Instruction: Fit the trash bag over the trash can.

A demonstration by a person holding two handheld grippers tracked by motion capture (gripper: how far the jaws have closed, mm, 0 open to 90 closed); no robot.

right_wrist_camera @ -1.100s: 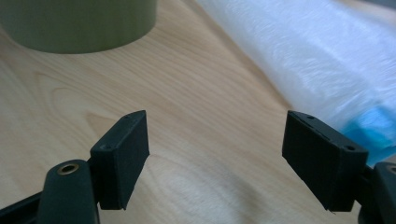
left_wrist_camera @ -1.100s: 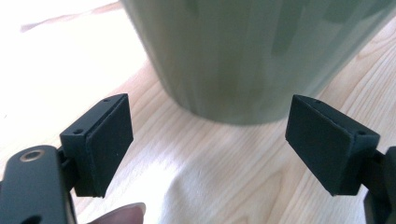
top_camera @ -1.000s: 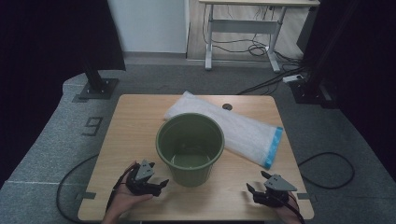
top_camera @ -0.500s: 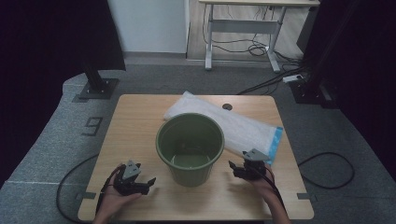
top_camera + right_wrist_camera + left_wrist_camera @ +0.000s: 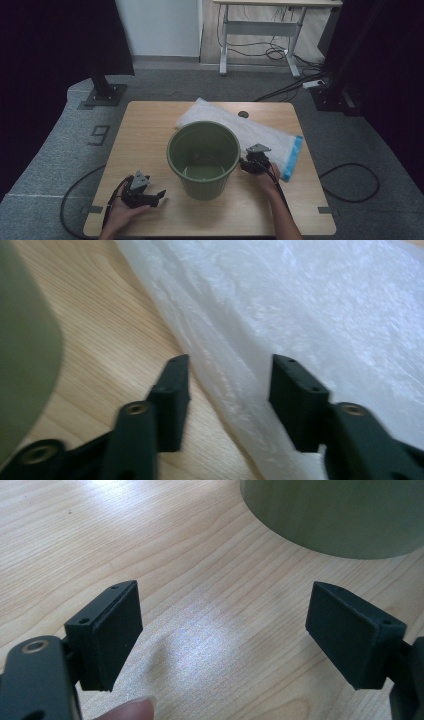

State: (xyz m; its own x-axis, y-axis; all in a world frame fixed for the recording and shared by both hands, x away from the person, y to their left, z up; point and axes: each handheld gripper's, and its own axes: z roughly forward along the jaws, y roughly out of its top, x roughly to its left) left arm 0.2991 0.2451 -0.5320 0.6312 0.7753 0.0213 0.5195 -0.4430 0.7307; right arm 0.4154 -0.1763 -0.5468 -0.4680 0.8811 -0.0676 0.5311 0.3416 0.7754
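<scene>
Plastic bag (image 5: pixel 250 135), white and translucent with a blue strip (image 5: pixel 292 157) along its lower-right end, lies flat on the desk (image 5: pixel 150 130) at centre-right of the high view, running from upper left to lower right behind a green pot (image 5: pixel 203 157). The pot stands upright at centre frame and overlaps the bag's near edge.

Right gripper (image 5: pixel 250 165) sits just right of the pot, at the bag's near edge. In the right gripper view the bag's crinkled edge (image 5: pixel 230 385) passes between the two jaws; they have just been closing and stand about half shut, with the film between them but, as far as can be seen, not yet pinched. Slight blur prevents a firmer finding.

Left gripper (image 5: pixel 150 196) rests low at lower left of the high view, jaws spread wide over bare wood, holding nothing; the pot wall (image 5: pixel 335 515) shows at upper right of its view.

Assessment: the bag is judged light, limp and slippery. It will likely fold and sag once lifted. The near edge is the sensible hold; a pinch on one layer could slip.
</scene>
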